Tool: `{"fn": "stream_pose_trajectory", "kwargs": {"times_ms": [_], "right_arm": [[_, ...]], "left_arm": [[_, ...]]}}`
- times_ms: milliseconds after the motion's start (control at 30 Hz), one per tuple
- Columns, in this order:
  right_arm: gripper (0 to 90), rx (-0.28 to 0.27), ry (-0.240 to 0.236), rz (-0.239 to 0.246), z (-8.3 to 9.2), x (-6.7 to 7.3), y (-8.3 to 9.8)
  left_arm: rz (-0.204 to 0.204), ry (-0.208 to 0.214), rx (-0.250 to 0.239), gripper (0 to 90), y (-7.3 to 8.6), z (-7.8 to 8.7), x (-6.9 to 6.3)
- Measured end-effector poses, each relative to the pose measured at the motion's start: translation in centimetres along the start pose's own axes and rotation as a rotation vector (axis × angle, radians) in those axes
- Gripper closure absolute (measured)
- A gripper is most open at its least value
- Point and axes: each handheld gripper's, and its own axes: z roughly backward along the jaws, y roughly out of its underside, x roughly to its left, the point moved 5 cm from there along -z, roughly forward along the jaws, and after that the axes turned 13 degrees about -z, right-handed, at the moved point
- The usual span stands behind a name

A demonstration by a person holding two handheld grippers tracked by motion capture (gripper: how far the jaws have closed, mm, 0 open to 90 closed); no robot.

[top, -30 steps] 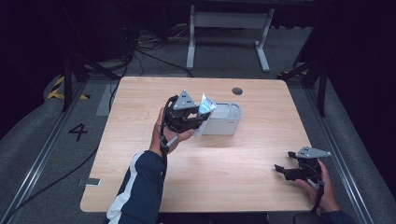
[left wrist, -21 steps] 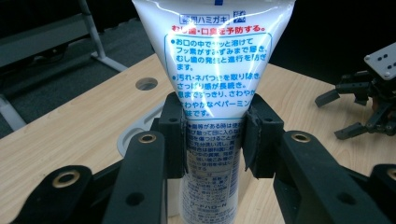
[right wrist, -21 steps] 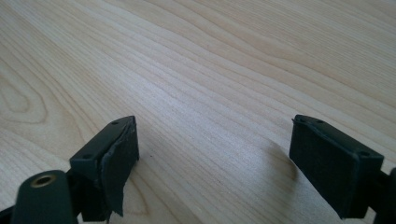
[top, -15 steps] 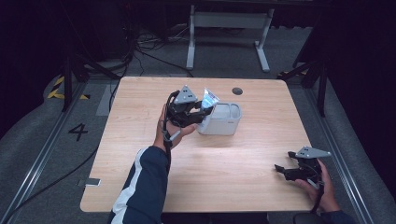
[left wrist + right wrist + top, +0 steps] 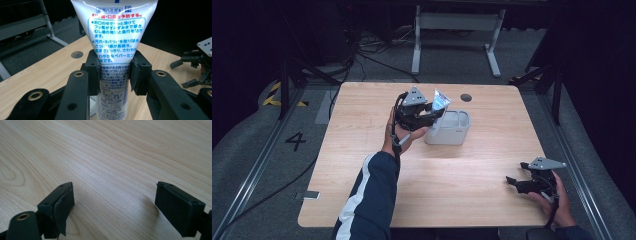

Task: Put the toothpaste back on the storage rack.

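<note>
Toothpaste tube [image 5: 115,50], white with blue printed text, stands upright between the jaws of the left hand-held gripper [image 5: 113,72]; the two black pads press against its sides about midway down, and the wide crimped end points up. From the high view the tube [image 5: 440,100] sits at the front of the left hand-held gripper [image 5: 424,114], raised above the table [image 5: 362,150] and right at the near left edge of a white container [image 5: 451,128], its flat end tilting up and away from the person. Whether the tube's lower end touches the container or reaches into it I cannot tell. The container stands on the table a little toward the far side from its middle, with a small round dark hole [image 5: 466,97] in the tabletop just beyond it. The left hand [image 5: 399,135] wraps the gripper's body from below, and a dark sleeve with a white stripe [image 5: 367,200] comes in from the bottom edge.

Well apart, near the table's front right corner, the right hand-held gripper [image 5: 514,181] rests low over the wood in the right hand [image 5: 554,200]. Its own view shows the jaws spread wide with bare wood grain [image 5: 112,170] between them, gripping nothing. One pad [image 5: 63,208] has a frayed, peeling edge
</note>
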Motion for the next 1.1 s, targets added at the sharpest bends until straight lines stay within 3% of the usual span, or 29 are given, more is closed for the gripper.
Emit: {"fn": "stream_pose_trajectory", "kwargs": {"times_ms": [433, 1100], "right_arm": [[16.5, -0.001, 0.000, 0.002, 0.0, 0.0, 0.0], [16.5, -0.002, 0.001, 0.002, 0.0, 0.1, 0.0]], "left_arm": [[0.014, -0.012, -0.033, 65.9, -0.6, -1.1, 0.8], [0.023, -0.038, -0.030, 65.9, -0.7, -3.3, 1.8]]}}
